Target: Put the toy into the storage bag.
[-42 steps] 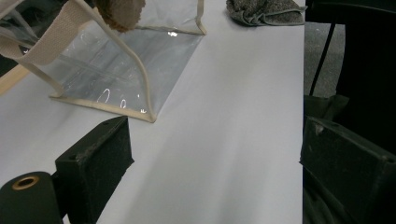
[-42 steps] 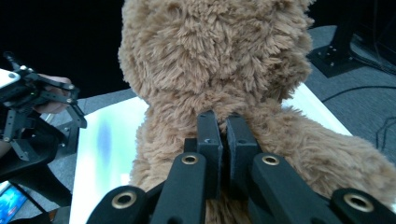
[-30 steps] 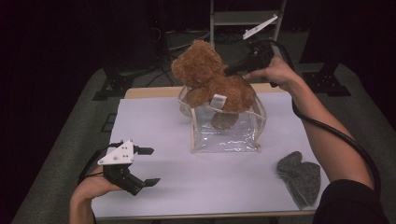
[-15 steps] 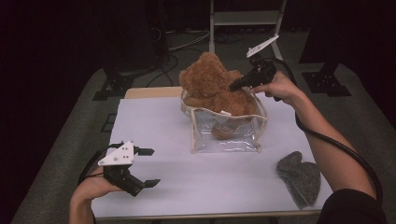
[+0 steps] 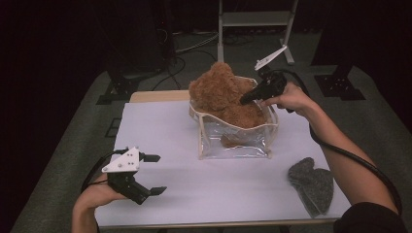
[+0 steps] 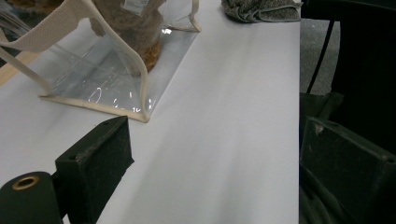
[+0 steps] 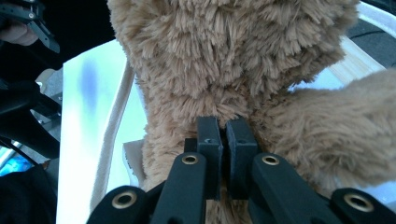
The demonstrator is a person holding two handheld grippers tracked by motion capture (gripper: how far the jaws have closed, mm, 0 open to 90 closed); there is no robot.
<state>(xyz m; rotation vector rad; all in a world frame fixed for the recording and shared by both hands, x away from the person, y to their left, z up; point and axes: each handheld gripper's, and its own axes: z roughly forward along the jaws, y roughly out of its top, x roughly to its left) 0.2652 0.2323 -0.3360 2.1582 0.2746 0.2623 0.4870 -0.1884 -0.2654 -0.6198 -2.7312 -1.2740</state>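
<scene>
hand-held gripper (image 5: pixel 245 99): 2 | teddy bear (image 5: pixel 221 92): 1 | clear bag (image 5: pixel 235 141): 1

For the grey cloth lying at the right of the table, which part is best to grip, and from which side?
Probably from above: the grey cloth lies flat and crumpled on the table, so pinch a raised fold near its middle, jaws pointing down.

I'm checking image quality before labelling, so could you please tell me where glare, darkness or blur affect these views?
High view: dim and grainy, dark surroundings, the white table lit. Left gripper view: specular glints on the clear plastic bag with cream trim; near jaws soft. Right gripper view: the table behind the fluffy brown teddy bear blown out to white; the fur is sharp.
</scene>
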